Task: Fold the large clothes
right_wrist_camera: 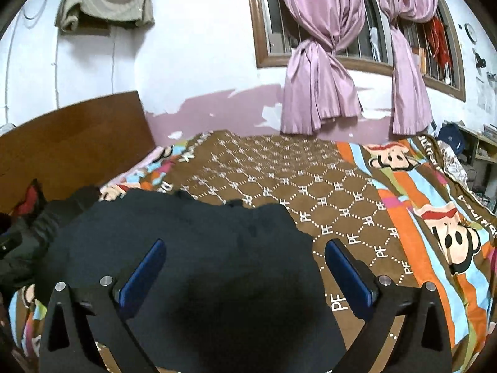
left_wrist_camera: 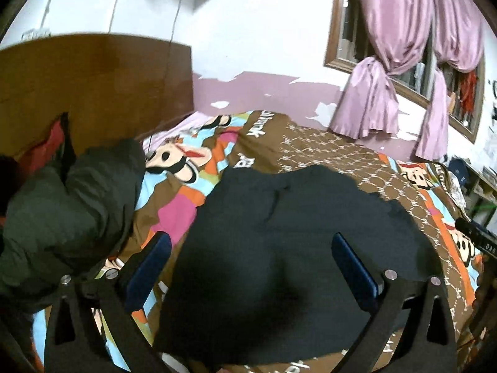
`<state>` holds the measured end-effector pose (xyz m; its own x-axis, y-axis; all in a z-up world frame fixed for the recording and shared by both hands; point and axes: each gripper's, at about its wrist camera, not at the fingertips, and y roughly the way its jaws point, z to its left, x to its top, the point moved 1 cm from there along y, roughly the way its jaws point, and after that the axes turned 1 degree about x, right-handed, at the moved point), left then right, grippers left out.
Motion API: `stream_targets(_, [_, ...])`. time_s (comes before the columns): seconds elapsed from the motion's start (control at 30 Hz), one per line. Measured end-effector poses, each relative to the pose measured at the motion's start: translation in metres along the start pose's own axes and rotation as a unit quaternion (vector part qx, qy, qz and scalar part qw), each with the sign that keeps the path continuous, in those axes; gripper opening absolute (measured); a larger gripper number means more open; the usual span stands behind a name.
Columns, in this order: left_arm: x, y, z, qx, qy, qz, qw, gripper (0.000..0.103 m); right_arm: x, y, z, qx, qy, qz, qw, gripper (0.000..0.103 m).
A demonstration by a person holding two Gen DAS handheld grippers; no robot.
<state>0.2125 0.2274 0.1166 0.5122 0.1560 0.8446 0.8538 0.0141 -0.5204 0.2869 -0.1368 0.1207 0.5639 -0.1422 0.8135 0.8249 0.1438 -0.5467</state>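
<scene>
I see the dark garment (left_wrist_camera: 295,233) at the middle of the frame as matt, soft cloth. Under it, my view shows a printed bedspread (right_wrist_camera: 310,180) of smooth cloth. At left, the headboard (left_wrist_camera: 93,87) looks like polished wood with a slight sheen. The curtains (right_wrist_camera: 320,71) at upper right are glossy, satin-like fabric. My gripper pads (right_wrist_camera: 146,276) look like smooth blue plastic, on matt black arms with shiny metal screws.

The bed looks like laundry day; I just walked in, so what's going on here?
Someone is folding clothes with a handheld claw in each hand. A black garment lies spread on the cartoon-monkey bedspread. The left claw and right claw both hover open above it, gripping nothing. A dark green jacket sits bunched near the headboard.
</scene>
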Motion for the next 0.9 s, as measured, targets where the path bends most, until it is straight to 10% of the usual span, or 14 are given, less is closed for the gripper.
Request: stream_targets(0.9, [-0.032, -0.158, -0.054, -0.027, 0.051, -0.08, 0.9951, 0.101, -0.044, -0.178, 0.069, 0.077, -0.067, -0.093, 0.99, 0.103])
